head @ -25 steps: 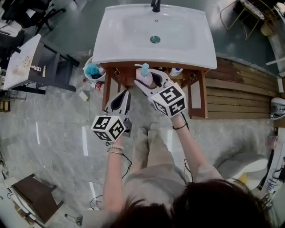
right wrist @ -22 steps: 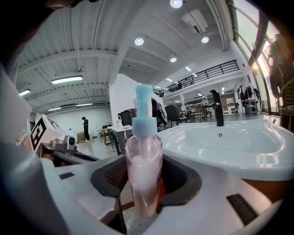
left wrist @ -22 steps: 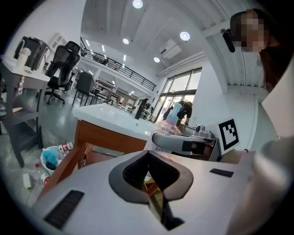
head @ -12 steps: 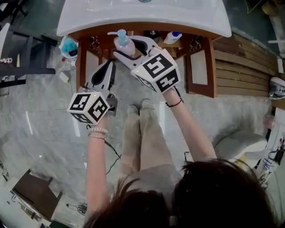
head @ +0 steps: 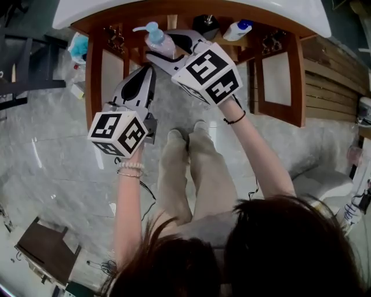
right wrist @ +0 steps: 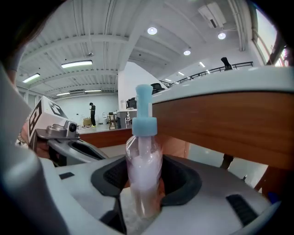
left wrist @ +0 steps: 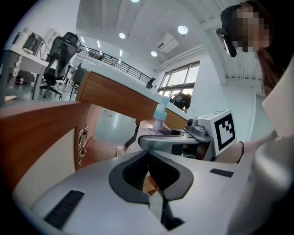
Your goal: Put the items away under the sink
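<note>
My right hand-held gripper (head: pixel 169 49) is clenched on the clear pump bottle (right wrist: pixel 143 170), its pads pressing the body on both sides, the blue pump head upright above the jaws; the bottle sits at the mouth of the open wooden cabinet (head: pixel 94 75), just under the white sink (head: pixel 75 14); farther in and to the right stand a dark bottle (head: pixel 206 24) and a white bottle with a blue cap (head: pixel 239 29); my left hand-held gripper (head: pixel 146 78) hangs near and left of the bottle, jaws closed together on nothing.
</note>
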Demonstrator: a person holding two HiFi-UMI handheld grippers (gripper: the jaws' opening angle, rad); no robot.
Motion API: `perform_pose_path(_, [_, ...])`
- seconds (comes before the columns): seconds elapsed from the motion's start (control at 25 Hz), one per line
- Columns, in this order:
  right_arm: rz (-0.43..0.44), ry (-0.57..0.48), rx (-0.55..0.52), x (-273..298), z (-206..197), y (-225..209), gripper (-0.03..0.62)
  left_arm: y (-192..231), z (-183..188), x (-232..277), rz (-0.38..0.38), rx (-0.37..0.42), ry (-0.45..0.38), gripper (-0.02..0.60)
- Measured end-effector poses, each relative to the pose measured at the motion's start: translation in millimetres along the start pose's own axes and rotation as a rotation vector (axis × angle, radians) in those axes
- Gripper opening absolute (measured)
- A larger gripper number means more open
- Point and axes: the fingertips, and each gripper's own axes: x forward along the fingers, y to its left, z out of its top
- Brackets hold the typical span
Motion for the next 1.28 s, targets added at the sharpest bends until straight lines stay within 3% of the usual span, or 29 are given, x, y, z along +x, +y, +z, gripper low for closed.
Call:
perform_pose_path(0.52, [0.005, -0.035, -0.028, 69.1, -45.5, -23.9, 0.206, 46.4, -48.3, 36.8, 0.045, 0.004, -0.058, 0.000])
perform_pose_path(1.28, [-0.072, -0.107, -0.048, 137.6, -68.8, -64.7, 0.206, 104.9, -65.8, 71.7, 0.149, 0.020, -0.167, 0.002])
